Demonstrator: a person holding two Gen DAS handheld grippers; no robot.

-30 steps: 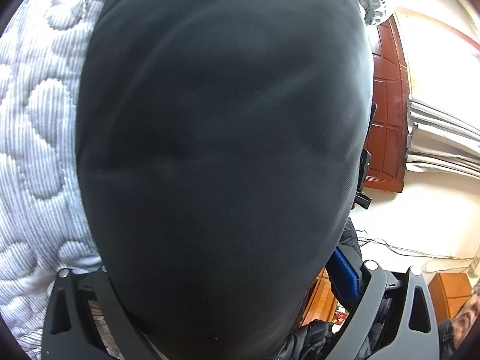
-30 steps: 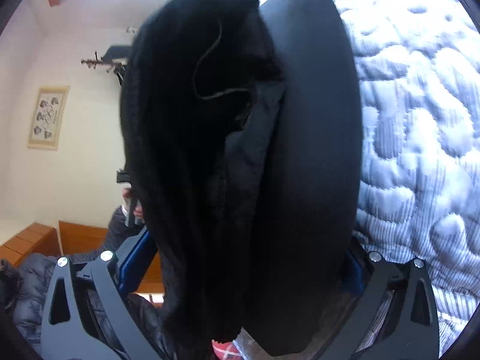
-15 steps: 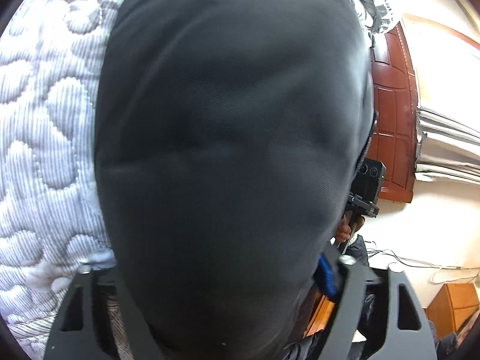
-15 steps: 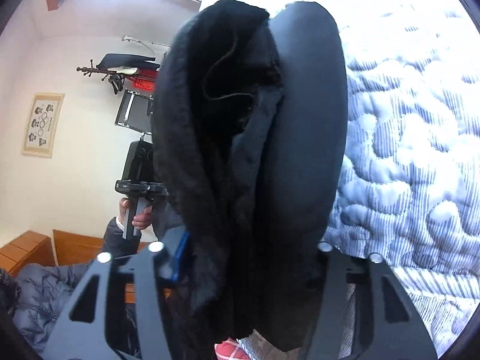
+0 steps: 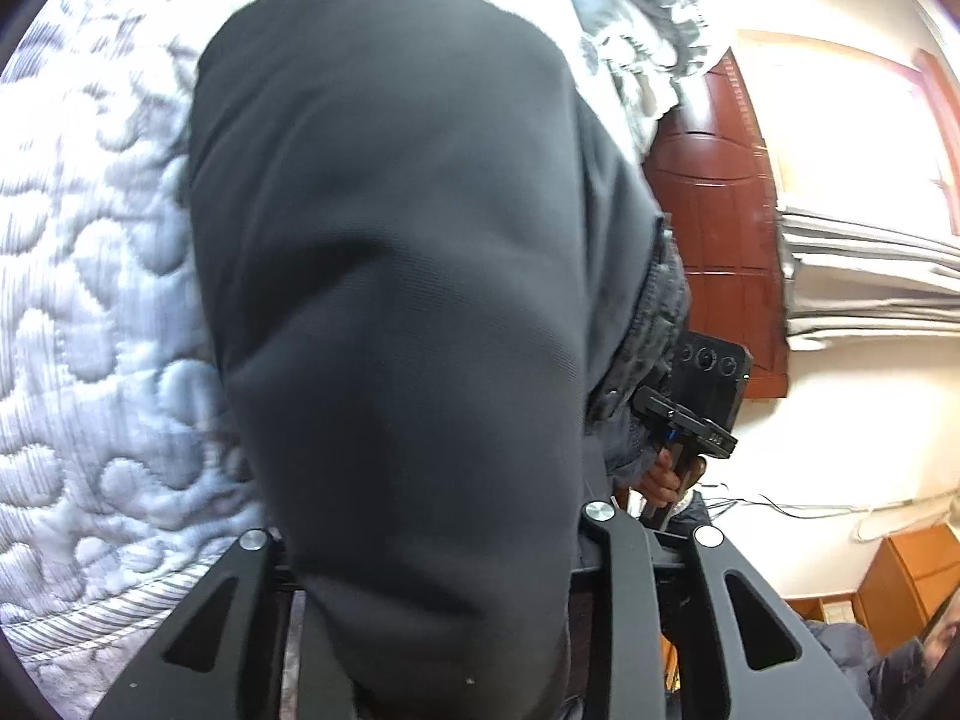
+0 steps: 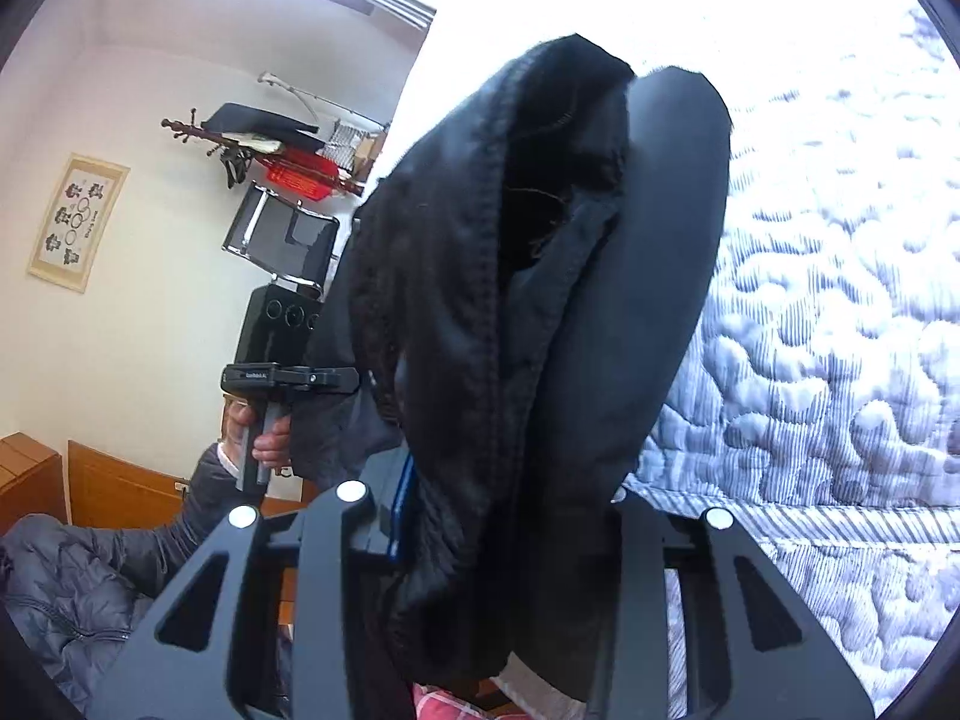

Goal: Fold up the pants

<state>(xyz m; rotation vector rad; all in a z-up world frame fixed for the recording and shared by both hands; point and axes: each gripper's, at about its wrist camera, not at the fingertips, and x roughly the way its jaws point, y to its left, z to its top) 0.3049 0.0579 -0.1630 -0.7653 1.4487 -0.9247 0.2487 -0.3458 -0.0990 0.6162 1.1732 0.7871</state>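
A white quilted bed (image 5: 90,360) fills the background, with a red-brown wooden door (image 5: 714,228) beyond it. The dark pants (image 5: 408,312) hang bunched above the quilt between both claws. The left claw (image 5: 432,546) and right claw (image 6: 480,516) are each clamped on the fabric.

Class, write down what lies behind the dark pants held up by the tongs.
Behind the pants lies a quilted white bedspread; the cloth hides its middle. Both tongs, left and right, grip the pants.
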